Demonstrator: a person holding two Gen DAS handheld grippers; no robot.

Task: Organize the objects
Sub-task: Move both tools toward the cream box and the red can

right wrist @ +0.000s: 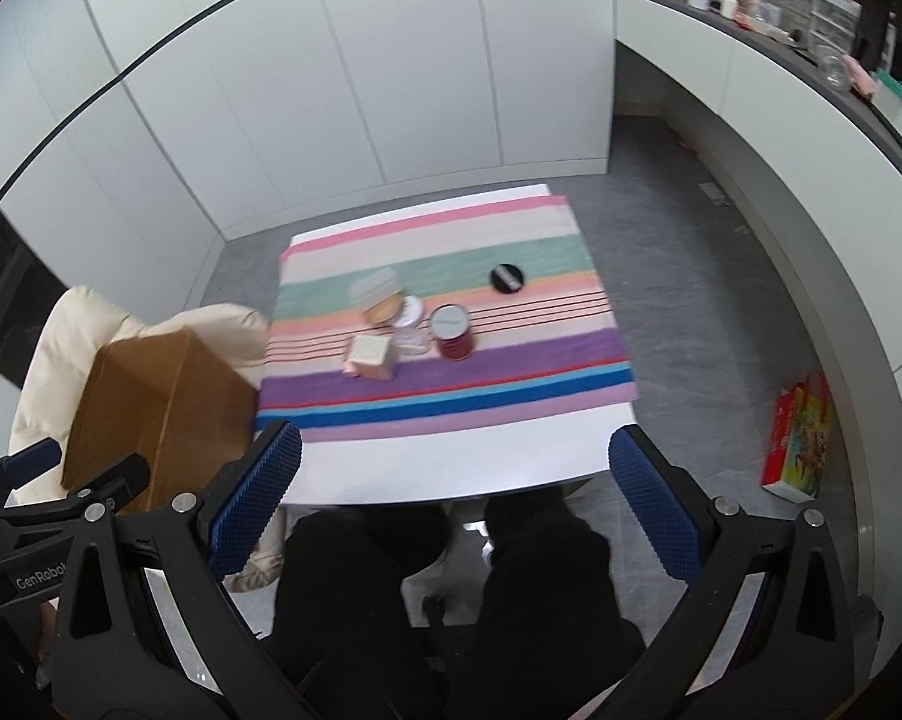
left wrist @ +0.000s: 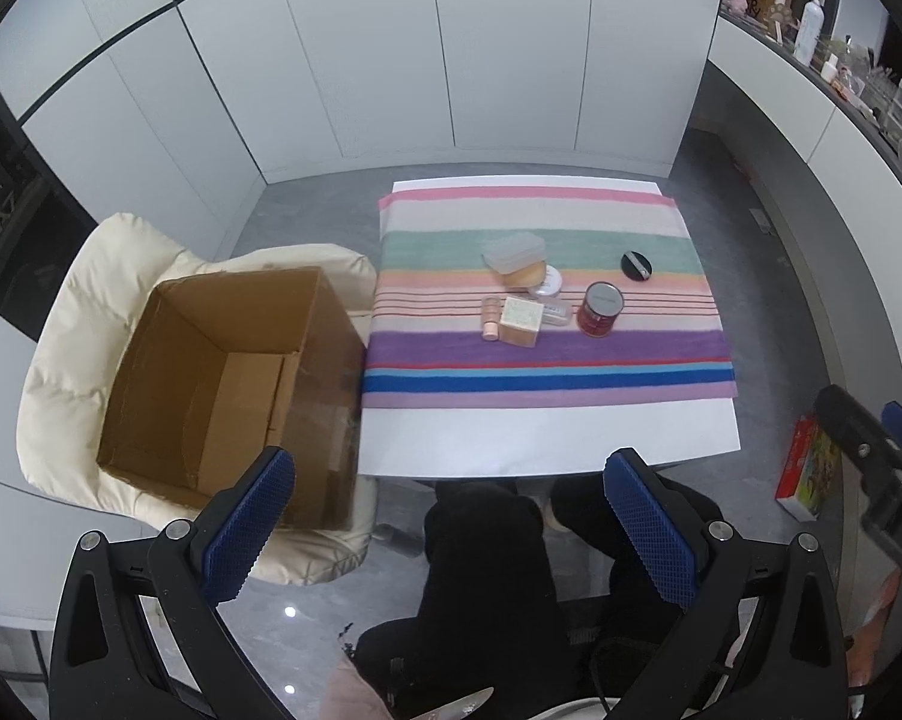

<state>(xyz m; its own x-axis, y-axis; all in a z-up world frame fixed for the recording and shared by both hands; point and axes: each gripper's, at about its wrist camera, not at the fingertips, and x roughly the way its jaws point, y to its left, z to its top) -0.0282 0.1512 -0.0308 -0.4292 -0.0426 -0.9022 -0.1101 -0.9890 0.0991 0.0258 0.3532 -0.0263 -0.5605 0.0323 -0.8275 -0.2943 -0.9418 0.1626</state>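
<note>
Left gripper (left wrist: 451,528) and right gripper (right wrist: 454,504) both spread wide, empty, hanging over my knees short of the table (left wrist: 547,438). Red can (left wrist: 599,309) stands ahead of the left gripper, slightly right, on the striped cloth (left wrist: 547,384). I judge it rigid, smooth, maybe slippery: pinch mid-wall. Empty cardboard box (left wrist: 228,384) sits left.

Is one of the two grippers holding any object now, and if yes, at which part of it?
Nothing is held. The left gripper and the right gripper are both open and empty, above the near edge of the table.
</note>
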